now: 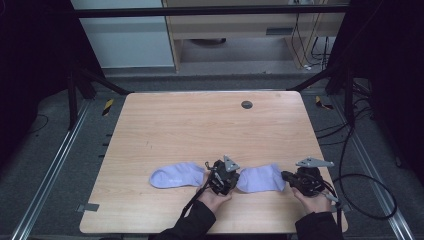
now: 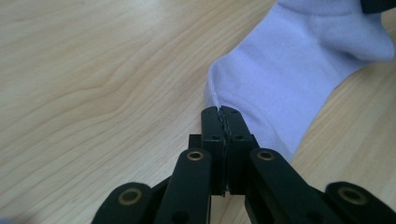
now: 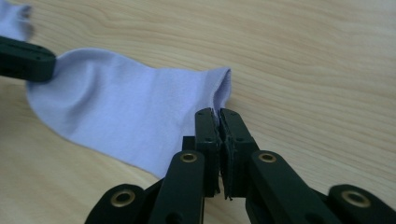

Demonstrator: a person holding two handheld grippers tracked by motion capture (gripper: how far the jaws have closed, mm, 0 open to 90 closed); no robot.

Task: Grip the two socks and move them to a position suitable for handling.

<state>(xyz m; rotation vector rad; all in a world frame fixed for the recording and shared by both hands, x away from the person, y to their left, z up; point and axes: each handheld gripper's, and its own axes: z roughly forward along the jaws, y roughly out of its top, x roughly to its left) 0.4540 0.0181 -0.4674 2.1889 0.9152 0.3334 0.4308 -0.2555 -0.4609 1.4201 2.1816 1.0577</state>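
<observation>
— Socks first: where are they?
— Two pale lilac ones lie near the front edge of the wooden table [image 1: 200, 120]. The left sock [image 1: 177, 176] lies flat and free. The right sock [image 1: 260, 178] sits between the two grippers.
— Which way does that one run?
— Its long axis goes across the table, left to right, roughly parallel to the front edge. From above, its broad rounded end points at the left gripper [image 1: 235, 181] and its narrower end at the right gripper [image 1: 285, 176].
— What about the jaws?
— The high view is too small to tell. The left gripper view shows the left gripper [image 2: 220, 112] with its jaws pressed together, their tips at the edge of the right sock [image 2: 289, 74]. The cloth appears pinched between them.
— And the other side?
— In the right gripper view the right gripper [image 3: 217, 114] is likewise closed, and the folded edge of the right sock [image 3: 126, 121] runs down into the jaws. The left gripper's dark jaw overlaps the sock's far end there, with a corner of the left sock [image 3: 14, 18] beyond.
</observation>
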